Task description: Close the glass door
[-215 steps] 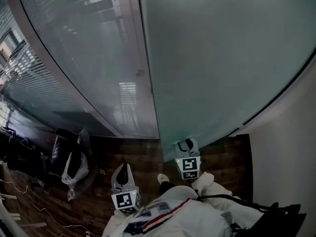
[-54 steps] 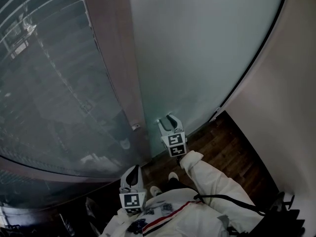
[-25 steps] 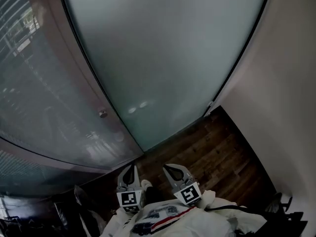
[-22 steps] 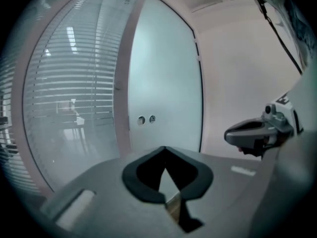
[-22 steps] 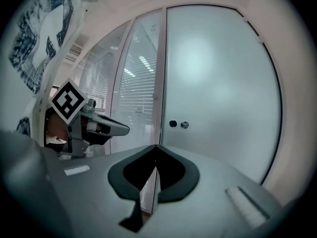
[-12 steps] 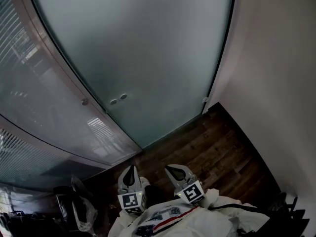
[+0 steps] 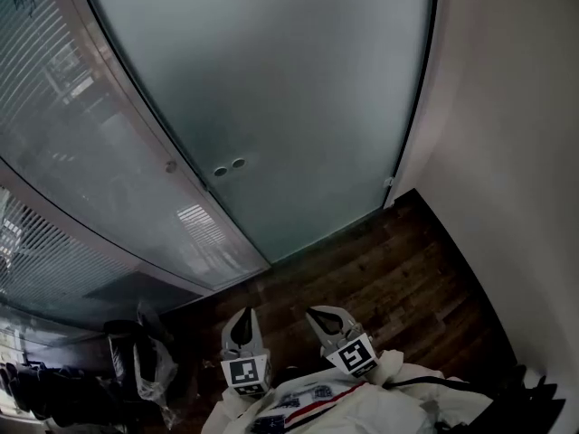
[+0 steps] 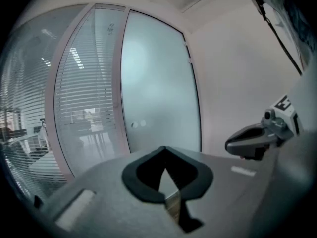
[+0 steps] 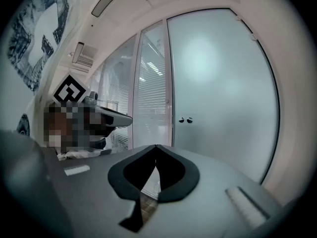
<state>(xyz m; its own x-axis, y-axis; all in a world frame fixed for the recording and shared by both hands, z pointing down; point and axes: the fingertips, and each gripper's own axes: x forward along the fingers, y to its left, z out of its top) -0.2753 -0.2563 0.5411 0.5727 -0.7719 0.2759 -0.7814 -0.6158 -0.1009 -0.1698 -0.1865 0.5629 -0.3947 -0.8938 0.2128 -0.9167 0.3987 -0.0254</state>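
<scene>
The frosted glass door [image 7: 298, 98] stands flush in its frame, its right edge against the jamb by the white wall. Two small round fittings [image 7: 228, 166] sit near its left edge. Both grippers hang low in the head view, well back from the door and touching nothing. My left gripper [image 7: 242, 316] is shut and empty, and so is my right gripper [image 7: 317, 314]. In the left gripper view the jaws [image 8: 165, 148] meet at a point toward the door [image 8: 158, 83]. The right gripper view shows its jaws [image 9: 156, 147] together, the door [image 9: 223, 83] ahead.
A glass partition with blinds [image 7: 81, 134] runs off to the left of the door. Dark bags [image 7: 136, 360] lie on the wooden floor [image 7: 380, 269] at lower left. A white wall [image 7: 516, 170] closes the right side.
The right gripper was at the door's edge while the door swung into its frame. Over the last second both grippers have drawn back from the door, still shut.
</scene>
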